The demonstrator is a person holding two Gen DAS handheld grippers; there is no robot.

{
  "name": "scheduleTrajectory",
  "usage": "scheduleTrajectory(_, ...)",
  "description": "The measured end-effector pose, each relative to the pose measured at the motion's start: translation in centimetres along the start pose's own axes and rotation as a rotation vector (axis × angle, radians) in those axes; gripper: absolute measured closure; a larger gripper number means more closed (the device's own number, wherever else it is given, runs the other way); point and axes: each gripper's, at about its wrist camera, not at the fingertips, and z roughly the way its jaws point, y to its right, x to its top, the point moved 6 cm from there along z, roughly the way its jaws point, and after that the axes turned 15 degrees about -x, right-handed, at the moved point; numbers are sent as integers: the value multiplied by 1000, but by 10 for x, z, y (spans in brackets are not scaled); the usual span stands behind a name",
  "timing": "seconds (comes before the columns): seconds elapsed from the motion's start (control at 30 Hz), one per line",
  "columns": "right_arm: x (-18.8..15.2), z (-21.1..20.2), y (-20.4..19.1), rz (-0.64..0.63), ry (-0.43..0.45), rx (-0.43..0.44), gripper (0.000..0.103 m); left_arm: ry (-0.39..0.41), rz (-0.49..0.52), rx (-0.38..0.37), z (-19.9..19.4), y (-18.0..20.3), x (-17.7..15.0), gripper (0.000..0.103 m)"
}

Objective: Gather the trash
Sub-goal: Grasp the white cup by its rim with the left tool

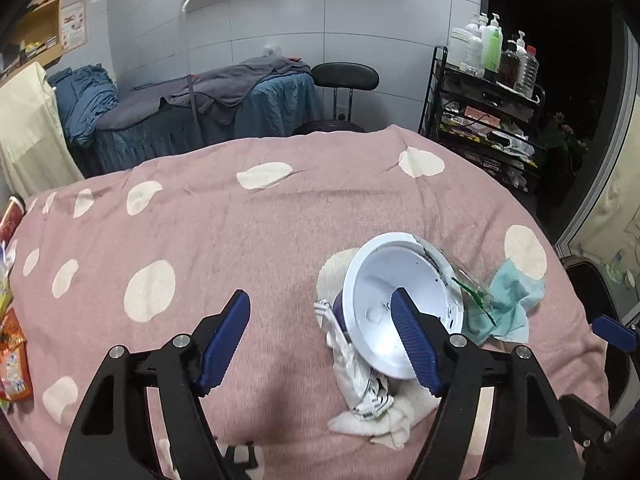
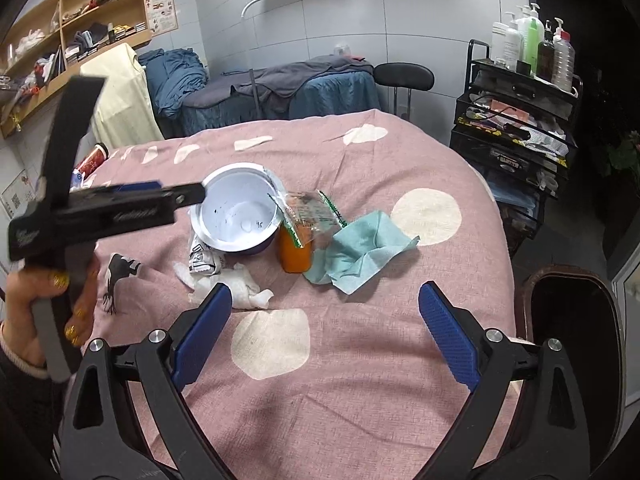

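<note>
Both claws, left (image 1: 320,344) and right (image 2: 324,336), gape near one empty white tub (image 2: 236,212).

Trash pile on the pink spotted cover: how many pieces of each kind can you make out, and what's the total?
White paper bowl: 1
Orange bottle: 1
Clear printed wrapper with green edge: 1
Teal paper napkin: 1
Crumpled white tissue: 1
Crumpled black-and-white printed wrapper: 1
Total: 6
</note>
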Motion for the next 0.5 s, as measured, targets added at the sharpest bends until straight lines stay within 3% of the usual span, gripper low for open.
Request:
scheduleTrajectory(0.13,-3,5,1,10,-21,4,9,-64,62,-1,27,6,6,40)
scheduleTrajectory(0.23,-2,8,0,9,-30,11,9,-106,78,5,42,6,5,60)
scheduleTrajectory(0.3,-2,10,-2,4,-32,13,9,-117,78,-2,45,6,4,82)
scheduleTrajectory(0.4,0,13,-5,-10,-32,16,10,-97,58,-15,41,4,2,93)
scheduleTrajectory(0.5,6,19,-10,-30,-34,18,12,-46,5,-14,25,-3,3,93)
